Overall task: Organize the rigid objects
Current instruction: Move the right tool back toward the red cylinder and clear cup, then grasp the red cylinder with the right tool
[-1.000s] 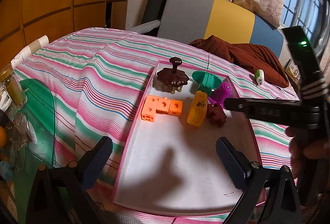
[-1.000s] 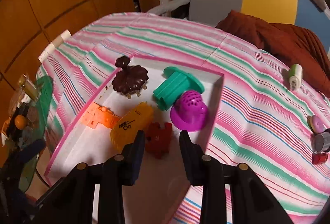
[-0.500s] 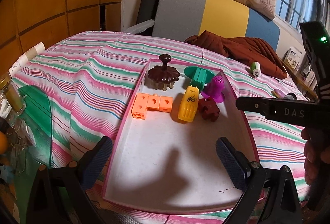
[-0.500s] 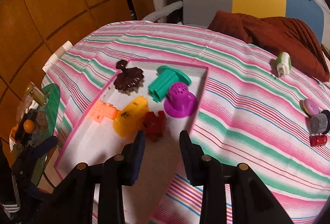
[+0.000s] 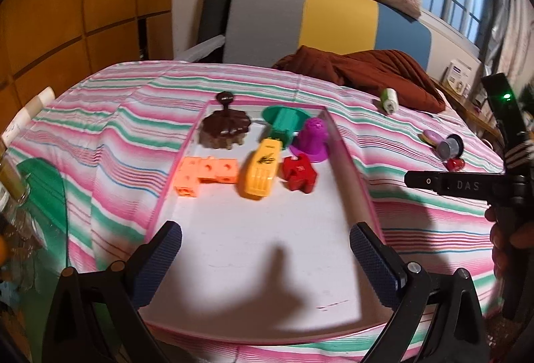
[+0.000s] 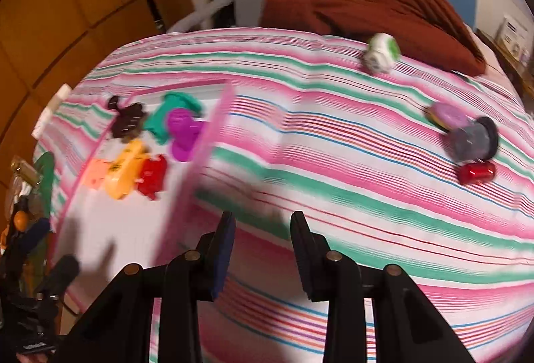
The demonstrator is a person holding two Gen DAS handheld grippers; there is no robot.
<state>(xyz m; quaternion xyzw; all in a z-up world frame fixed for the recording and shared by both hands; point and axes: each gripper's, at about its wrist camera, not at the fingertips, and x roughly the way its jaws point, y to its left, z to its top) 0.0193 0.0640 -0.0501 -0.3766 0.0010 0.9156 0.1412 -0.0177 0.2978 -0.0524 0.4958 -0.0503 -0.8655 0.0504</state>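
The shallow white tray with a pink rim (image 5: 347, 162) lies on the surface covered by a pink, green and white striped cloth (image 5: 126, 129); every place below is given from that tray. At its far end sit six toys: a dark brown flower-shaped piece with a knob (image 5: 225, 127) in the far left corner; a teal green flanged cylinder (image 5: 283, 121) to the right of it; a purple perforated dome with a flat brim (image 5: 315, 137) against the right wall; nearer in, a row of orange linked cubes (image 5: 207, 174), a yellow-orange ridged block with black markings (image 5: 260, 172) and a red jigsaw-shaped piece (image 5: 298, 172), the three just beside one another.

The left tool (image 5: 267, 259) hangs over the bare near half of the tray, its blue-padded jaws spread wide with nothing between them; the right tool (image 6: 262, 249) is over the cloth just right of the tray's right wall, its jaws apart by a narrow gap and empty.

Well to the right of the tray, on the cloth, lie a small white and green roller (image 6: 382, 52), a pink round disc (image 6: 447, 116), a grey cylinder with a black cap (image 6: 474, 137) touching that disc, and a small red shiny cylinder (image 6: 475, 172); a rust-brown cloth bundle (image 5: 363, 72) lies beyond the tray's far end.
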